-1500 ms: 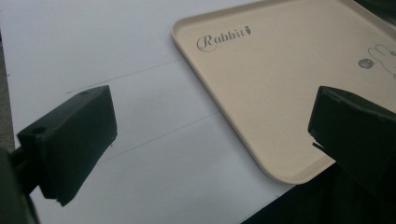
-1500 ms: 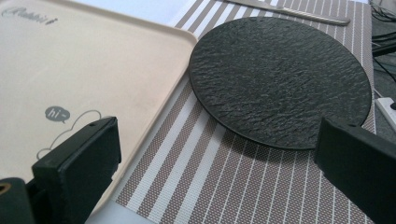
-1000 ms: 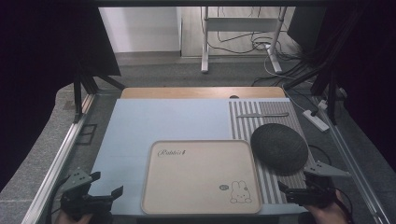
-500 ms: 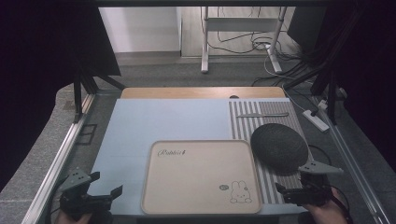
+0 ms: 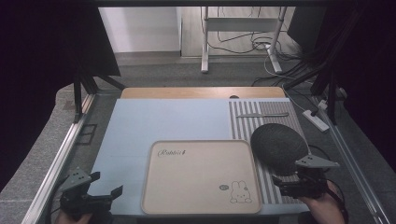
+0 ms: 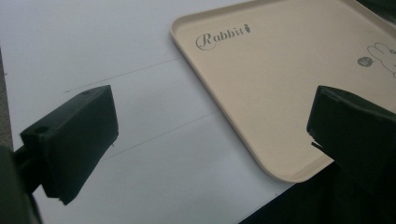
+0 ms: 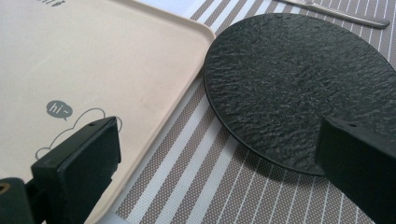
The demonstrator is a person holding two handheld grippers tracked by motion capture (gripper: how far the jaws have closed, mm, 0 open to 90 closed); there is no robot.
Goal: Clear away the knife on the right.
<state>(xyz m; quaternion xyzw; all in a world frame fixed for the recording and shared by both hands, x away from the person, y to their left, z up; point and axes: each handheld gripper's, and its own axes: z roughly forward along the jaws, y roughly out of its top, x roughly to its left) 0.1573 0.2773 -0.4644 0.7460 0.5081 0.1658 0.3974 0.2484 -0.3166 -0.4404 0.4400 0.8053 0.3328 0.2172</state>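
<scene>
A: Left gripper [image 5: 106,184] status?
B: Released, jaws wide apart, nothing held. It sits at the table's near left corner over the blue mat [image 5: 163,121], just beside the tray [image 5: 201,177].

A: Tray position?
B: Flat on the mat, centre front, bare. Its near left corner lies between the left jaws in the left gripper view.

A: Plate [image 5: 279,147]?
B: Dark, round, on the striped mat [image 5: 243,126], touching or just off the tray's right edge. A knife [image 5: 261,115] lies beyond it.

A: Right gripper [image 5: 299,176]?
B: Released, jaws spread, empty, at the plate's near edge
</scene>
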